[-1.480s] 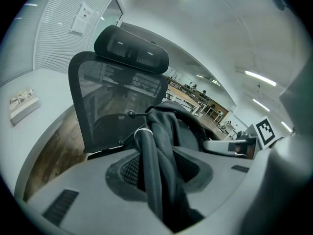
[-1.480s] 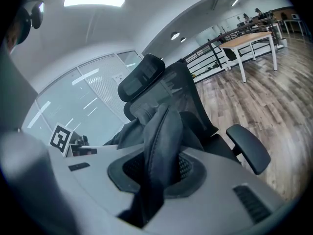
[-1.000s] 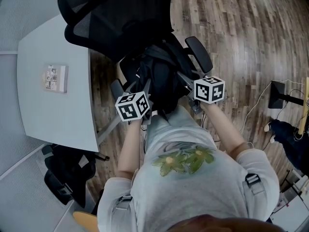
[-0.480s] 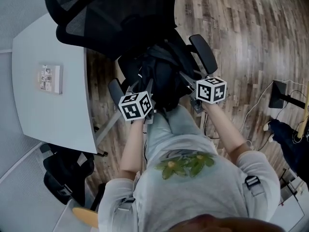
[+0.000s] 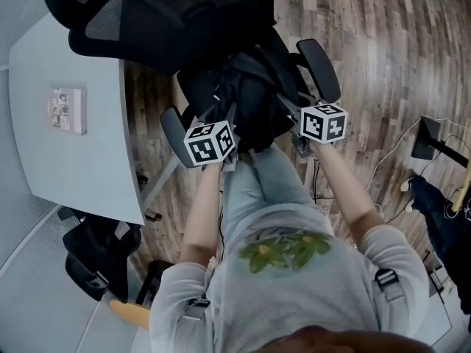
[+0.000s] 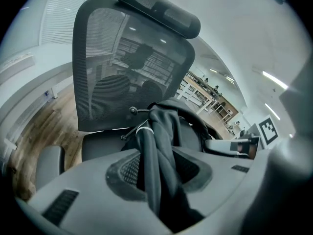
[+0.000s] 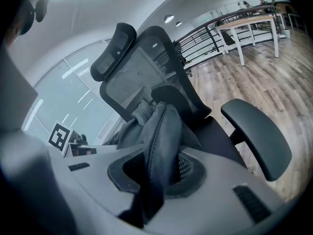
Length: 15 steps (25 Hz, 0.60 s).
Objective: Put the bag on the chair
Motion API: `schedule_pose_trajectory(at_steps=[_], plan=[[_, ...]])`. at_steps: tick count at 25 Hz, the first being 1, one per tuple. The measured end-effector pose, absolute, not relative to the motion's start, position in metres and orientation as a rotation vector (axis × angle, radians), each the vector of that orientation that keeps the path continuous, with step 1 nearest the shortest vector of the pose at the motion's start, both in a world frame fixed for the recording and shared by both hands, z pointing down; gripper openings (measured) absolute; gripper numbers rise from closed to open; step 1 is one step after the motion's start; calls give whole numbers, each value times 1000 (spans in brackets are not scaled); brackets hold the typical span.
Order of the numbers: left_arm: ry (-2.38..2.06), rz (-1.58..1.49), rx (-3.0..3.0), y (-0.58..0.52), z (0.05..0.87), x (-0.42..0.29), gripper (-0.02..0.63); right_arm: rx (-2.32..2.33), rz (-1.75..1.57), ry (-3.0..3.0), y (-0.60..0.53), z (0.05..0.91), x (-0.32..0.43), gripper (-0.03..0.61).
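A black bag [image 5: 250, 109] hangs between my two grippers, just above or on the seat of a black mesh office chair [image 5: 154, 20]; I cannot tell whether it touches. My left gripper [image 5: 224, 142] is shut on a black strap of the bag [image 6: 156, 160]. My right gripper [image 5: 291, 127] is shut on another strap [image 7: 164, 146]. In the left gripper view the chair back [image 6: 127, 67] rises behind the bag. The right gripper view shows the chair's armrest [image 7: 257, 136] to the right of the bag.
A pale grey desk [image 5: 66, 123] stands left of the chair, with a small white card [image 5: 65, 110] on it. Another black chair [image 5: 96, 256] sits at lower left. Cables and a black stand [image 5: 427, 138] lie on the wooden floor at right.
The view has shifted so the chair and bag sit higher and closer. Both grippers have moved slightly forward toward the seat, still holding the straps.
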<state>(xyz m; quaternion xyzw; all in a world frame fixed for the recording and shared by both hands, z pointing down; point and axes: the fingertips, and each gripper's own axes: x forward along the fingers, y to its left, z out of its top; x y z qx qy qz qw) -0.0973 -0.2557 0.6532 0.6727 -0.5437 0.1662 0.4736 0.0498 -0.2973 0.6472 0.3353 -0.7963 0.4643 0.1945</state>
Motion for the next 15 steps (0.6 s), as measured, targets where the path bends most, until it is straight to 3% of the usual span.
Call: schedule_pose_trajectory(at_steps=[15], plan=[[-1313,456,1589,-268,719,-104,143,934,1289,-2127,-307,710,45,72]])
